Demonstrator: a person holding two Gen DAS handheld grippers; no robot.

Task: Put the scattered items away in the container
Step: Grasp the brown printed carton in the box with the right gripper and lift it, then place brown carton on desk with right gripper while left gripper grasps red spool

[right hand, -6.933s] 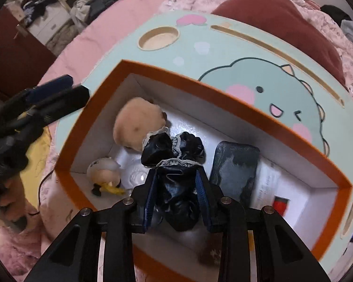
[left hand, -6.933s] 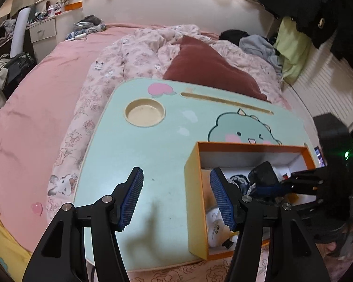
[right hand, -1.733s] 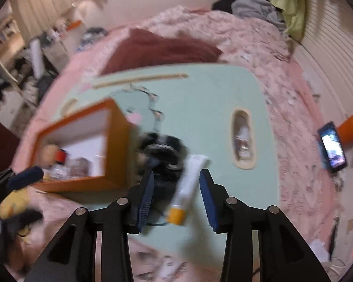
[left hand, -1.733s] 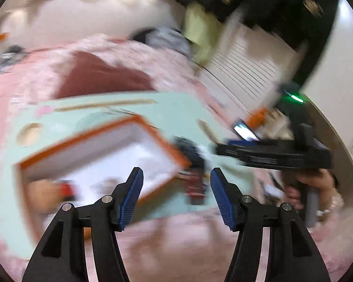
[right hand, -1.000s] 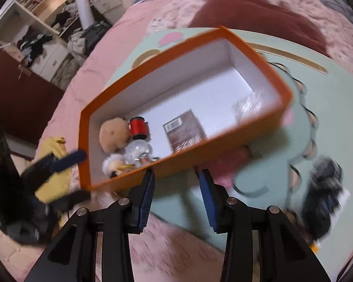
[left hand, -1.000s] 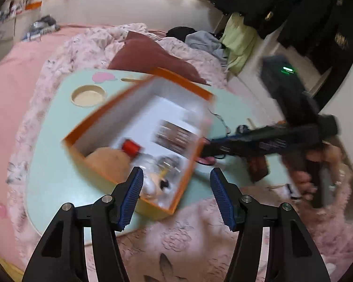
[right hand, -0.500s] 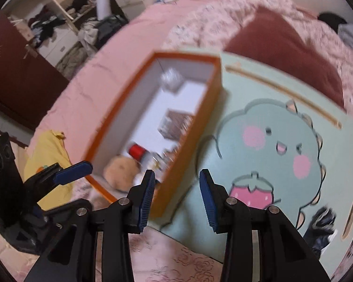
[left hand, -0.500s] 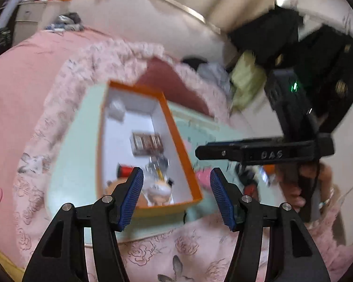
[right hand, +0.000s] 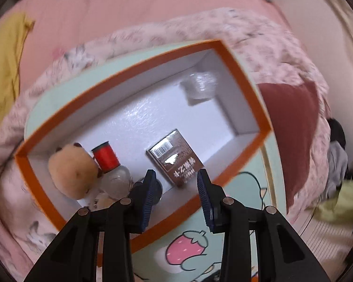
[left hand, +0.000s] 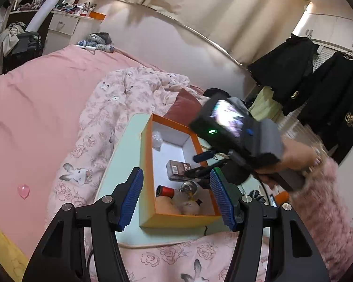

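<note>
The left gripper [left hand: 176, 198] is hovering in the lower centre of the left wrist frame with its jaws spread wide and nothing between them, framing the near end of the orange box [left hand: 176, 219], which is sitting on the mint-green lap table [left hand: 121, 164] on the bed. The right gripper [right hand: 176, 195] is hanging low in the centre of the right wrist frame, jaws parted and empty, above the box's near wall [right hand: 200, 199]. Inside the box, a brown packet [right hand: 175, 157] is lying flat just above the right gripper's fingertips; a red spool [right hand: 106, 157] is resting against a tan plush toy [right hand: 74, 170] toward the lower left, with a clear rounded item [right hand: 117, 181] touching them, possibly a small bottle, though the blur is preventing confirmation. A crinkled clear wrapper [right hand: 200, 85] is lying in the far corner at the upper right. A strawberry print [right hand: 187, 250] is showing on the table at the bottom of the frame. In the left wrist frame, a dark object [left hand: 255, 193] is lying on the table to the right of the box, outside it.
</note>
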